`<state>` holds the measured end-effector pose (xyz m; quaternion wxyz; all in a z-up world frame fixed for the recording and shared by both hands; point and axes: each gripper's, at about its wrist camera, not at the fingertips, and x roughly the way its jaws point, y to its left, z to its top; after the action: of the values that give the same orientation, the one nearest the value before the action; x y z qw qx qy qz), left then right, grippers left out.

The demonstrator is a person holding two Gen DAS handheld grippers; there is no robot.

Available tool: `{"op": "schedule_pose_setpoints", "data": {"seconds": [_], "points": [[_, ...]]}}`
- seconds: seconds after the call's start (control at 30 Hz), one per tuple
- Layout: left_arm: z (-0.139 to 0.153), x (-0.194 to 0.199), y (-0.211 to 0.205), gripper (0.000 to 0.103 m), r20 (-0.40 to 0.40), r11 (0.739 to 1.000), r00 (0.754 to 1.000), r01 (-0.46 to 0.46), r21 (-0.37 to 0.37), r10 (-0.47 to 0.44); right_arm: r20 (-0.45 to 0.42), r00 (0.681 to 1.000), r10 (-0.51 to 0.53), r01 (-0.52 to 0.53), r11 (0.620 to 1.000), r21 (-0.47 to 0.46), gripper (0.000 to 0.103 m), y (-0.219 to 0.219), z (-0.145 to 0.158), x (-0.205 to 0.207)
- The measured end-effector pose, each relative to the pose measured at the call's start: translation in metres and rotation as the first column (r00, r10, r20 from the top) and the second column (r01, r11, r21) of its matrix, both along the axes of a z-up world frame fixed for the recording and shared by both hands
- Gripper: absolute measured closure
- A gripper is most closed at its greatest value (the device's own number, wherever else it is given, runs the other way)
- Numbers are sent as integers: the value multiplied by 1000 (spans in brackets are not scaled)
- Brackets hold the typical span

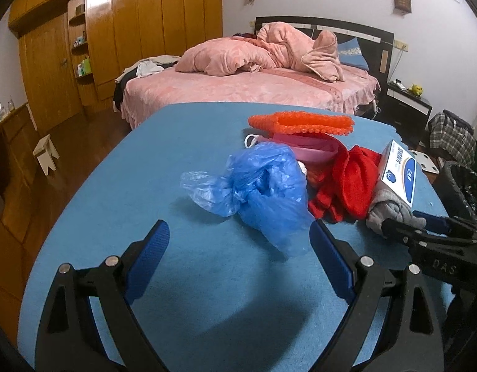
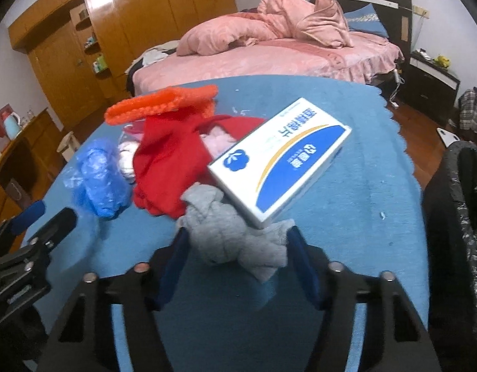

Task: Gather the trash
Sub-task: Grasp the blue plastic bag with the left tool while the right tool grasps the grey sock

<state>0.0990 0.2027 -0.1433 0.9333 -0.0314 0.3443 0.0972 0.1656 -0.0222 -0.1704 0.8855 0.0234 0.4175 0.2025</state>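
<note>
Pink bed [image 1: 253,90], wooden wardrobe [image 1: 130,31]

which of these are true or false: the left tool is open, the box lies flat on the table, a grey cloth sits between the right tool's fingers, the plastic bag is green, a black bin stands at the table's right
1. The left tool is open: true.
2. The white and blue box lies flat on the table: false, it leans tilted on the cloth pile.
3. A grey cloth sits between the fingers of the right tool: true.
4. The plastic bag is green: false, it is blue.
5. A black bin stands at the table's right: true.
</note>
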Motion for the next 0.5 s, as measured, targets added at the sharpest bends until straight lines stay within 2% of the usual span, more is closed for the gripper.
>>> {"op": "schedule_pose_setpoints", "data": {"seconds": [0.23, 0.3, 0.37, 0.4, 0.47, 0.5], "points": [[-5, 21, -6, 14, -26, 1000, 1000, 2, -10, -2, 12, 1000, 29, -30, 999, 32, 65, -4, 8, -9], [-8, 30, -9, 15, -51, 1000, 999, -2, -6, 1, 21, 999, 41, -41, 999, 21, 66, -2, 11, -13], [-13, 35, -10, 31, -78, 1000, 997, 2, -11, -3, 25, 999, 45, -46, 999, 15, 67, -2, 12, -14], [-16, 39, -10, 35, -102, 1000, 995, 2, -10, -3, 24, 999, 48, -48, 999, 16, 67, -2, 13, -14], [-19, 40, -8, 56, -120, 1000, 993, 14, -23, -17, 25, 998, 49, -49, 998, 25, 68, -4, 15, -15], [-20, 40, -8, 61, -121, 1000, 993, 16, -25, -19, 29, 998, 52, -53, 998, 31, 68, -4, 17, -16]]}}
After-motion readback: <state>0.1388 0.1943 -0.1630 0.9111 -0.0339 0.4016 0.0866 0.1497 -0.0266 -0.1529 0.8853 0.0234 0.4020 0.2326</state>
